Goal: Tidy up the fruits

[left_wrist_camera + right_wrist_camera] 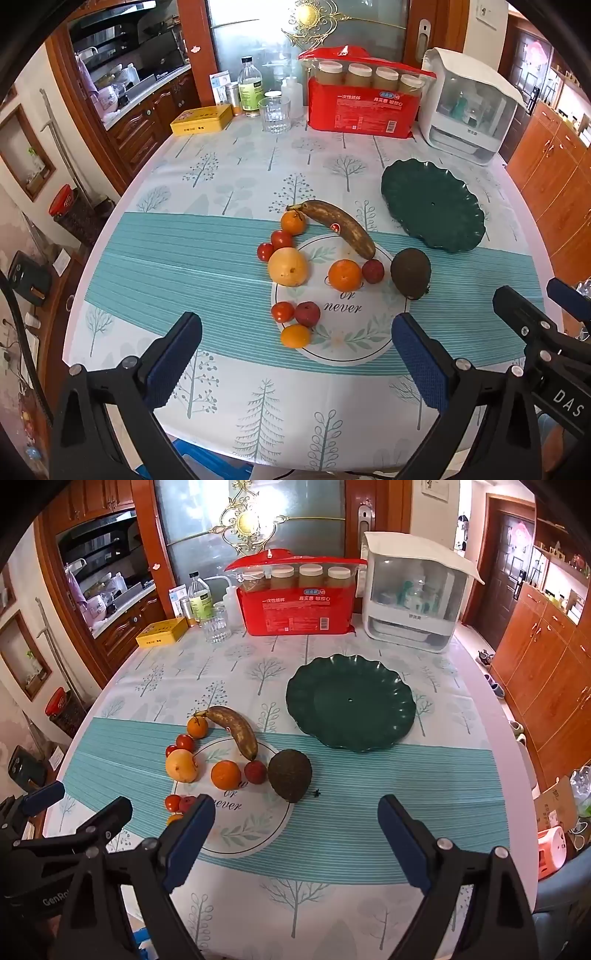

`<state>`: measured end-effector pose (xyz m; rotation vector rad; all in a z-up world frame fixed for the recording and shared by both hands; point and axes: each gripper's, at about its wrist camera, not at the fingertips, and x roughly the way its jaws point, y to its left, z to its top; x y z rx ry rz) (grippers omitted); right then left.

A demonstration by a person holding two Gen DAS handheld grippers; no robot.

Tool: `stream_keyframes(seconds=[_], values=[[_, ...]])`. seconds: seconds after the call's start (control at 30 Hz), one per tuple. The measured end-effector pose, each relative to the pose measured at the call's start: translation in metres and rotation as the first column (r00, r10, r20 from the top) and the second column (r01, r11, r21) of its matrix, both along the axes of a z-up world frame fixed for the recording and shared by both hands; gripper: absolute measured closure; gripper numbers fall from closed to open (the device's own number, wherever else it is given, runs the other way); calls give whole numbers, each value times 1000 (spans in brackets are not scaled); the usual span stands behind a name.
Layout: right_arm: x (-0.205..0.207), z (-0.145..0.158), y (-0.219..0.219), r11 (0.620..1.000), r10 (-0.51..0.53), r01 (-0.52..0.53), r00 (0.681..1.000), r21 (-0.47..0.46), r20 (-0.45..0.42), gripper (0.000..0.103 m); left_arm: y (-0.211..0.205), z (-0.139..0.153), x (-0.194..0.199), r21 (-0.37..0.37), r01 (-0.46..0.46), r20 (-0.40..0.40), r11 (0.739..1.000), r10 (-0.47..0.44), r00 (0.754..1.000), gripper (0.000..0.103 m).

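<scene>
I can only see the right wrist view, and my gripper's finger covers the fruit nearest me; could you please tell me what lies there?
Observer: The left wrist view shows a small orange in the clear, lying just on the near side of a tomato and a small red fruit.
Operator: Thank you. Is the left gripper holding anything?
Observer: No. The left gripper is wide open, with nothing gripped between its blue pads.
Operator: Is there anything on the banana that I cannot see?
Observer: Yes, the banana has a red sticker near its middle.
</scene>
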<state>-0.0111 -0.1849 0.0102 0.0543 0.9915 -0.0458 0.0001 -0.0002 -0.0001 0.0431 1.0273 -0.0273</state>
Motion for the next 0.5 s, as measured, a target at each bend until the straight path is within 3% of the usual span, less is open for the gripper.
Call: stream_keyframes(seconds=[0.5], values=[[1, -1, -4, 1000, 3, -3, 1000, 14, 8, 13, 1, 0, 2, -15, 3, -18, 1000, -4, 1000, 3]])
